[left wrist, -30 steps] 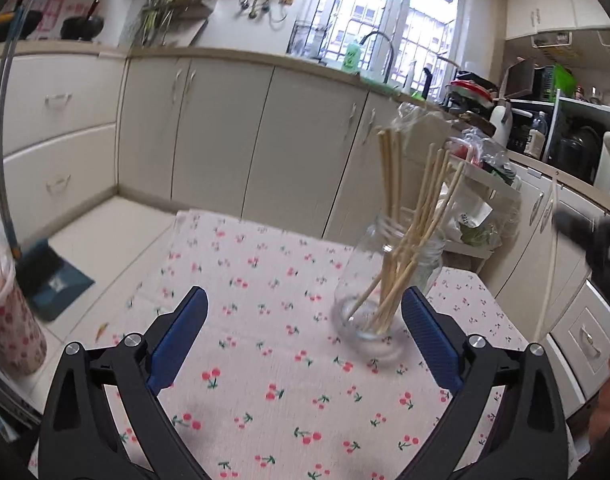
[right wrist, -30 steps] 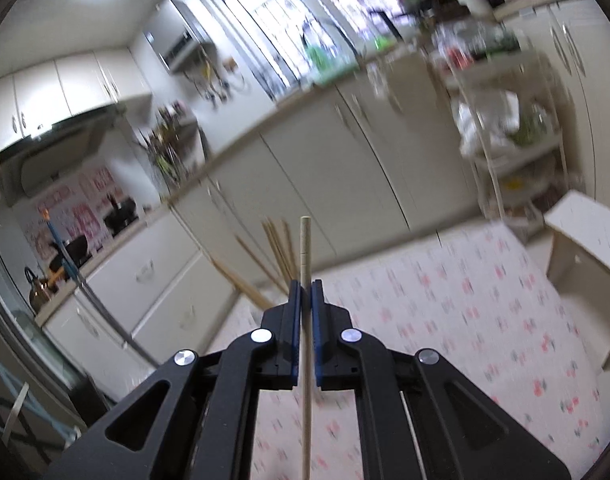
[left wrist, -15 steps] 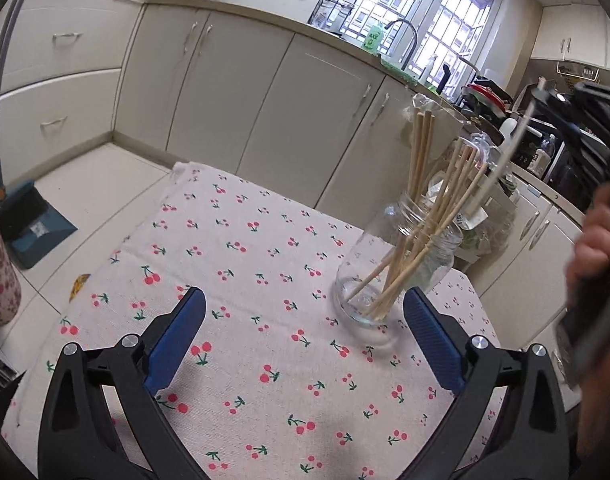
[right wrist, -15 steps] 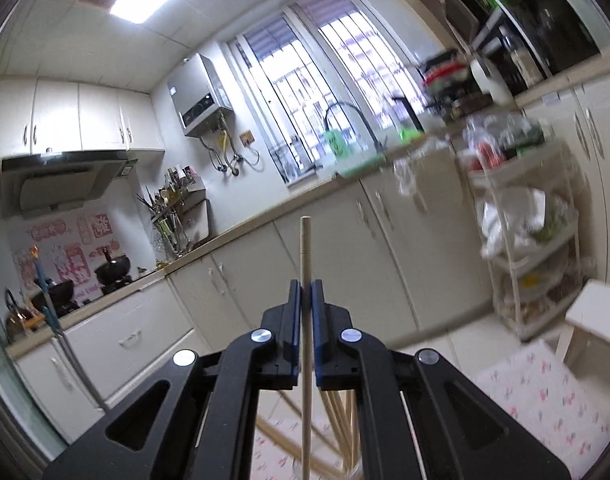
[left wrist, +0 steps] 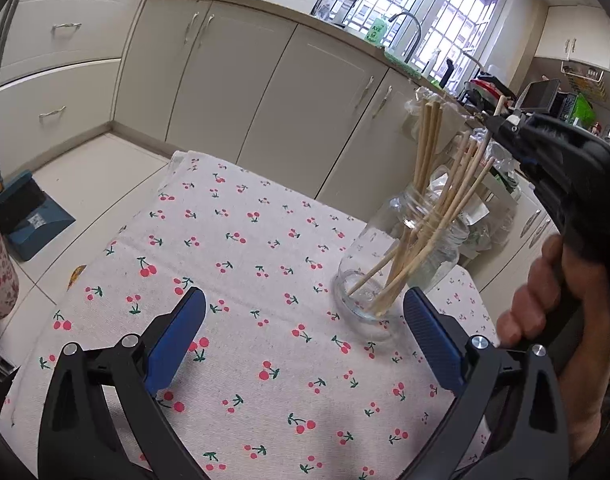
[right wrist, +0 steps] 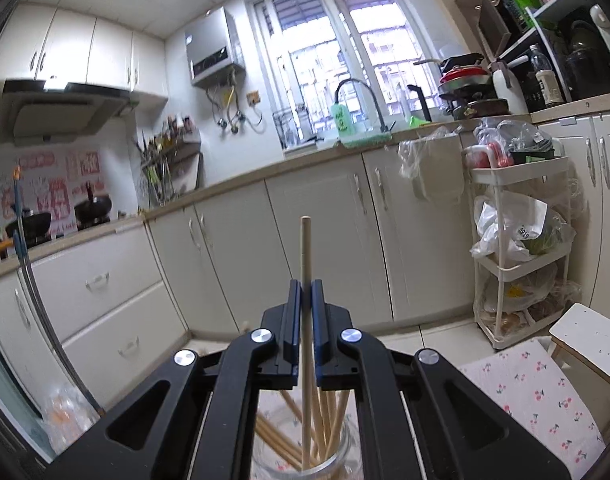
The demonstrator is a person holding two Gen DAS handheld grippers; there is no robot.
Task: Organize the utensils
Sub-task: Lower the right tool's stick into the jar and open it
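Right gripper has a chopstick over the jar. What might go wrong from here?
The right gripper pinches one chopstick above the glass jar, which already holds a splayed bundle of chopsticks; the stick may catch on them. The left gripper is open and not steadying the jar, so a nudge could tip it.

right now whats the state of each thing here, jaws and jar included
left gripper: jaws wide open, empty, short of the jar
right gripper: jaws shut on one chopstick
held chopstick: upright, lower end down inside the jar
glass jar: upright on the cloth, no lid, holds a bundle of chopsticks
chopsticks in jar: leaning, fanned out
cherry tablecloth: spread flat
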